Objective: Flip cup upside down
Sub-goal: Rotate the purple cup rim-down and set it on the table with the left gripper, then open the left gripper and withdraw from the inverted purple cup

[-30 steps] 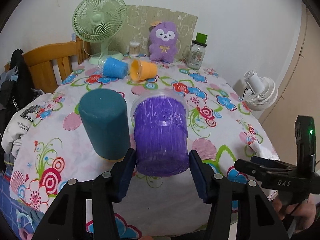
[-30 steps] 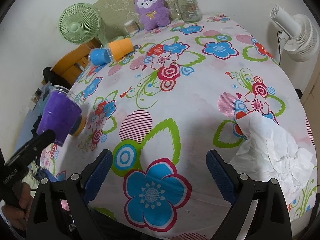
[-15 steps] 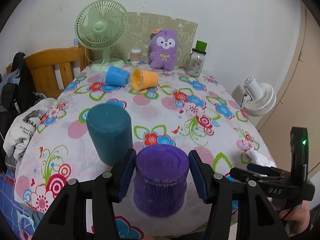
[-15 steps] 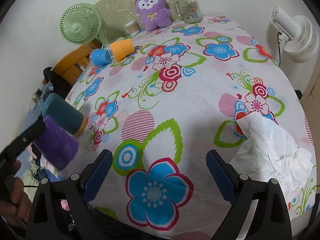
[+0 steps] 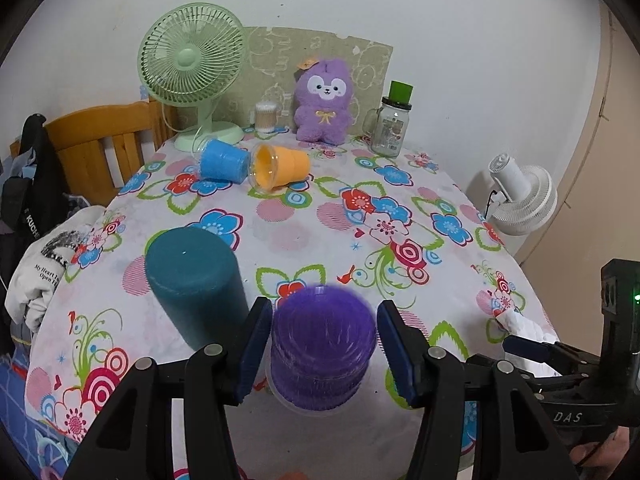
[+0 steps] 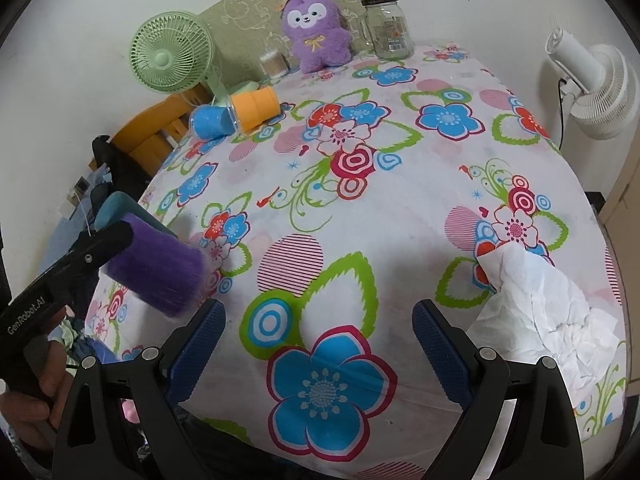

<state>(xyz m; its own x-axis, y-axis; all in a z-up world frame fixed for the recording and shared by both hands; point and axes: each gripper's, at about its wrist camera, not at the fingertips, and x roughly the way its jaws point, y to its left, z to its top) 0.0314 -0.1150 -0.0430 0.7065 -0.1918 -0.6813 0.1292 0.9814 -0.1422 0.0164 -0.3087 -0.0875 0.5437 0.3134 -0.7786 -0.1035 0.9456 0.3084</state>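
Observation:
My left gripper (image 5: 320,344) is shut on a purple cup (image 5: 323,344), held bottom-up with its clear rim pointing down toward the near table edge. In the right wrist view the purple cup (image 6: 158,270) hangs tilted over the table's left front edge, blurred by motion. A teal cup (image 5: 196,276) stands upside down just left of it. A blue cup (image 5: 223,166) and an orange cup (image 5: 280,168) lie on their sides at the back. My right gripper (image 6: 318,346) is open and empty above the front edge.
The table has a flowered cloth (image 5: 360,216). A green fan (image 5: 192,64), a purple plush (image 5: 324,100) and a glass jar (image 5: 390,124) stand at the back. Crumpled white paper (image 6: 540,312) lies at the front right. A wooden chair (image 5: 100,140) stands left.
My left gripper has turned the purple cup over, from rim-up to bottom-up, and brought it lower toward the near table edge. The right gripper has stayed still.

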